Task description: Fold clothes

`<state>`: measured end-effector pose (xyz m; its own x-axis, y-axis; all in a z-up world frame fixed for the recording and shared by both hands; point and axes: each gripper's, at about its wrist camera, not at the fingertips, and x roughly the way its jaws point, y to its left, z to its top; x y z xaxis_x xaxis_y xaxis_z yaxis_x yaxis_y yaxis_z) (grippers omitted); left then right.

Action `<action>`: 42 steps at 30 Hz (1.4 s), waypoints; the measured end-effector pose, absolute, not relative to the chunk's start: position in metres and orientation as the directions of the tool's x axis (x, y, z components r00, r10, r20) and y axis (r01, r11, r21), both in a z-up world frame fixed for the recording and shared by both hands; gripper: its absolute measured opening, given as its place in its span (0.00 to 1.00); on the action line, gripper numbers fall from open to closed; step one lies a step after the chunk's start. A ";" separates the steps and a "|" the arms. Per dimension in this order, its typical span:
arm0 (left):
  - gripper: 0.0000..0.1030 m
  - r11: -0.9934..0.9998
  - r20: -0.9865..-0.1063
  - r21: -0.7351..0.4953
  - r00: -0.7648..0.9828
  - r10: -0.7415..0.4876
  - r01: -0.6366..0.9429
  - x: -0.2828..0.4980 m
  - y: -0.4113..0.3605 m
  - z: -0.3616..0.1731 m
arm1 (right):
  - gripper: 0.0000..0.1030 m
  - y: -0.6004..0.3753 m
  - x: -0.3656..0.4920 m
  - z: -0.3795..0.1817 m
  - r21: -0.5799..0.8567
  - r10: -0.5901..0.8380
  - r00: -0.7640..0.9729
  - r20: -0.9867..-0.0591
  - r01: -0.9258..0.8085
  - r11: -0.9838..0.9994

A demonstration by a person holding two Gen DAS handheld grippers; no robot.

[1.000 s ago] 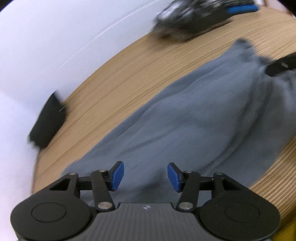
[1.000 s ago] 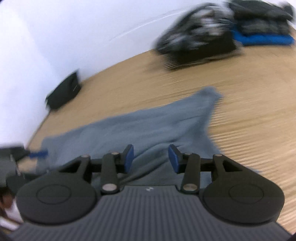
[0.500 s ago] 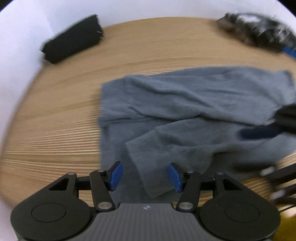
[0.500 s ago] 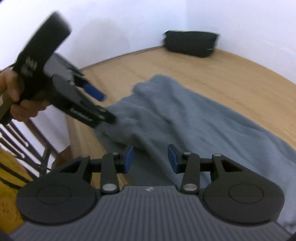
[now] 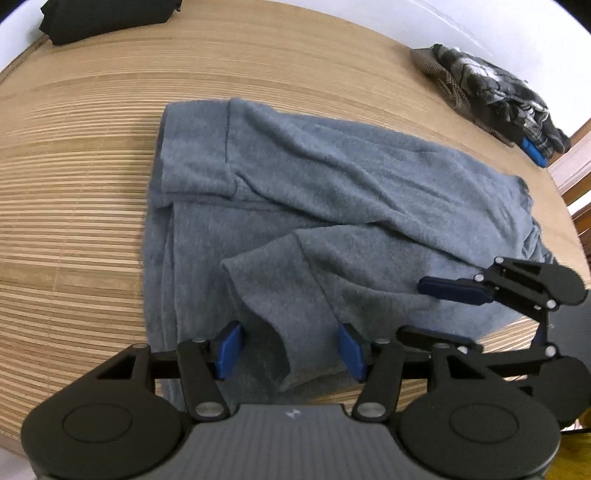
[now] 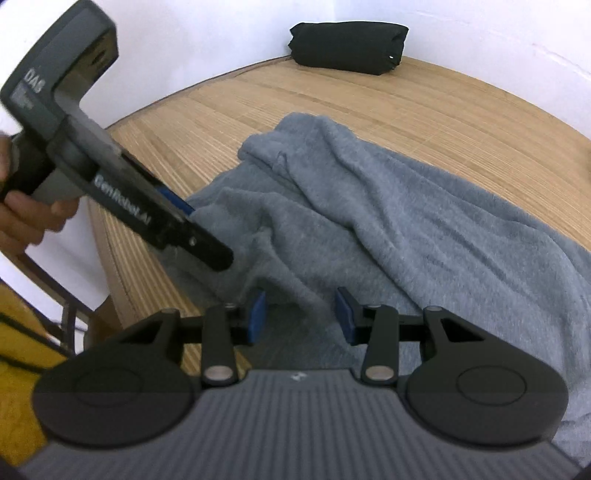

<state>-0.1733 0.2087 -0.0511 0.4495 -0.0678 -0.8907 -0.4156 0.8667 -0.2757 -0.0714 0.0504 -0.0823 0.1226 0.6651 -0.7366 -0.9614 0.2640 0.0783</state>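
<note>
Grippers swung — bamboo mat (image 5: 92,155), white wall (image 6: 229,33).

Grey fleece garment (image 5: 332,192): soft, fuzzy knit, spread mostly flat on the slatted wooden table (image 5: 74,221), rumpled with long creases. One sleeve is folded across the body, its cuff end lying near the table's near edge. The hemmed end faces the table's far left side; the opposite end reaches the right edge.
</note>
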 end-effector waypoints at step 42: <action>0.31 0.934 -0.803 0.070 0.536 0.261 -0.350 -0.223 0.183 -0.008 | 0.04 0.096 -0.105 -0.062 -0.064 0.727 0.072 -0.683 -0.997 0.038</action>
